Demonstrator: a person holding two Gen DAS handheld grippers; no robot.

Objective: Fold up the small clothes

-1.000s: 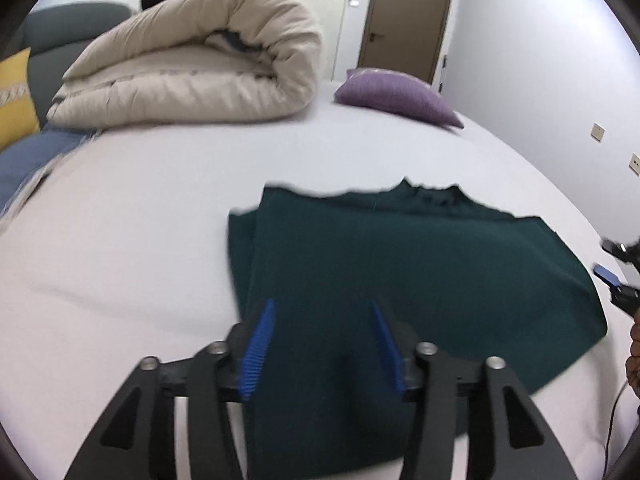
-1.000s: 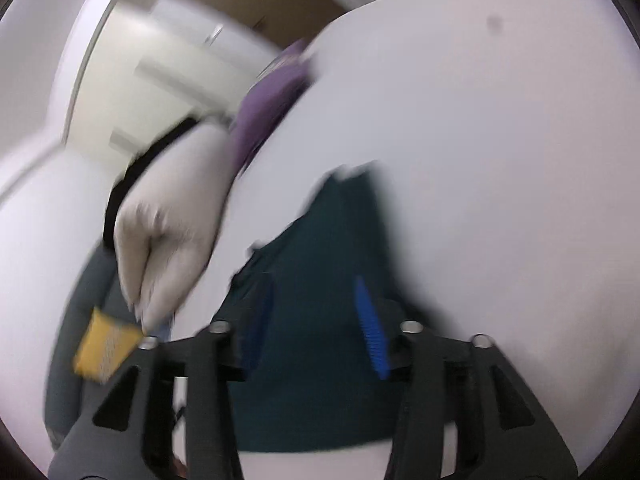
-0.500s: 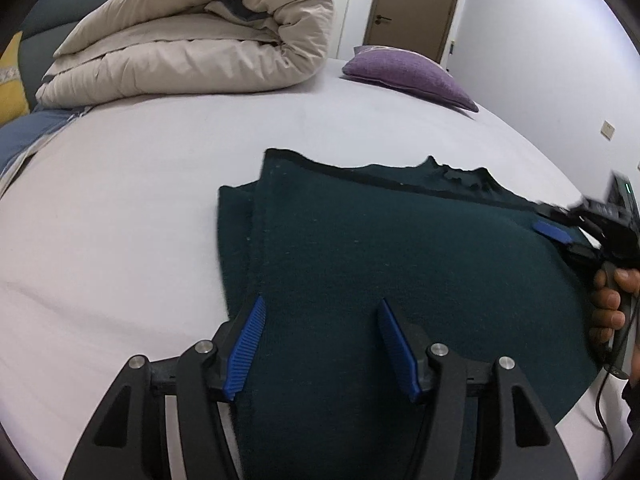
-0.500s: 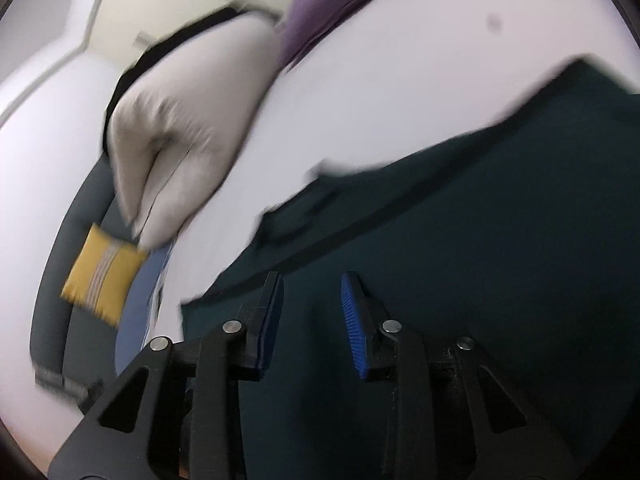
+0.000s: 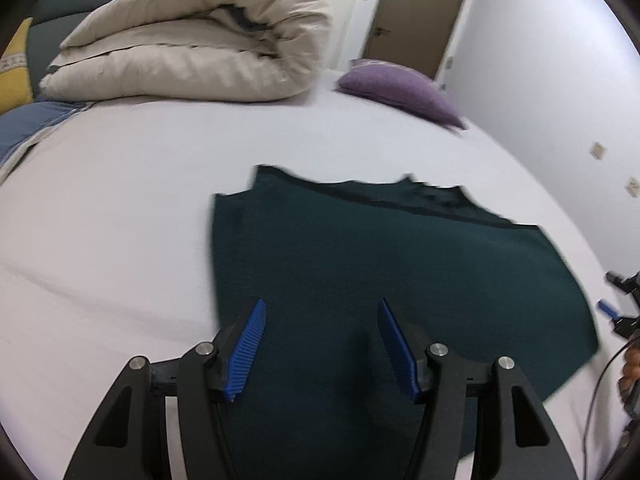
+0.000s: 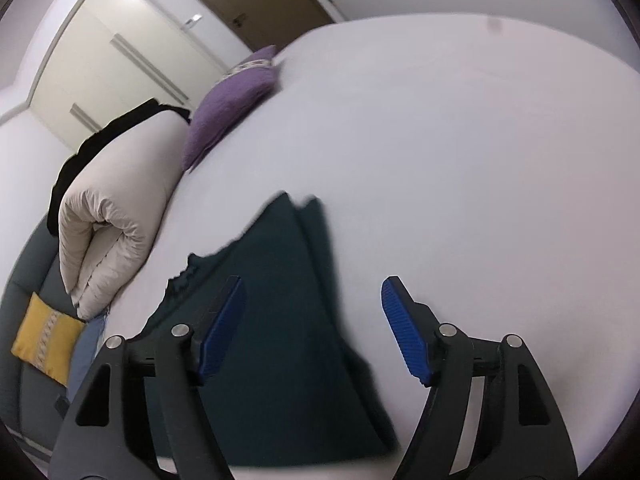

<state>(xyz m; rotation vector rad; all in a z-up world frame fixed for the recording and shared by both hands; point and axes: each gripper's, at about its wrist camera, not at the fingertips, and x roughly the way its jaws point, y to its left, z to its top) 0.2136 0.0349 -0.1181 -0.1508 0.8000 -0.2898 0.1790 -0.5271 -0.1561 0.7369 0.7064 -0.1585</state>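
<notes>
Across the lower middle of both frames: dark green garment [image 5: 400,272] flat on white bed [image 5: 120,208], part-folded. Left tool [image 5: 320,344] and right tool [image 6: 312,328] above it, spread wide, gripping nothing, probably for regrasping.

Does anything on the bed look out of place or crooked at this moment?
The dark green garment is folded unevenly: along its left side a lower layer sticks out past the upper one, and its far edge is ragged. Both the left gripper and the right gripper are open, holding nothing. Nothing looks spilled or damaged.
</notes>
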